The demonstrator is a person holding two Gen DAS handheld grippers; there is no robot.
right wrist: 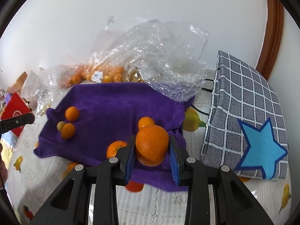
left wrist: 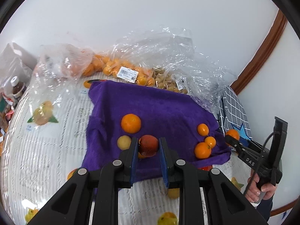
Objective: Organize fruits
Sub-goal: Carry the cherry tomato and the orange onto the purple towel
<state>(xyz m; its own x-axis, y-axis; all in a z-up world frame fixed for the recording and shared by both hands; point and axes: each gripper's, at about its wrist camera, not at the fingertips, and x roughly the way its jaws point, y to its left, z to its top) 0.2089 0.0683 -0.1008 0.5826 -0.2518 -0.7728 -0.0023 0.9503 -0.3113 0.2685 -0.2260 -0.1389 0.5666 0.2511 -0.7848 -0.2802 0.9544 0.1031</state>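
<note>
A purple towel (left wrist: 161, 105) lies on the table with loose fruit on it. My left gripper (left wrist: 149, 145) is shut on a red peach-like fruit (left wrist: 149, 145) just above the towel. Beside it sit a large orange (left wrist: 130, 123), a pale yellow fruit (left wrist: 124, 142) and three small oranges (left wrist: 203, 146). My right gripper (right wrist: 152, 146) is shut on a large orange (right wrist: 151, 147) held above the towel's (right wrist: 112, 105) right edge. Small oranges (right wrist: 69, 123) lie at the towel's left, others (right wrist: 116, 148) near my fingers. The right gripper also shows in the left wrist view (left wrist: 232, 138).
Clear plastic bags of oranges (left wrist: 120, 71) and crumpled plastic (right wrist: 165, 65) lie behind the towel by the wall. A grey checked bag with a blue star (right wrist: 253, 131) stands at the right. A bottle (left wrist: 16, 88) and a red box (right wrist: 16, 112) are at the left.
</note>
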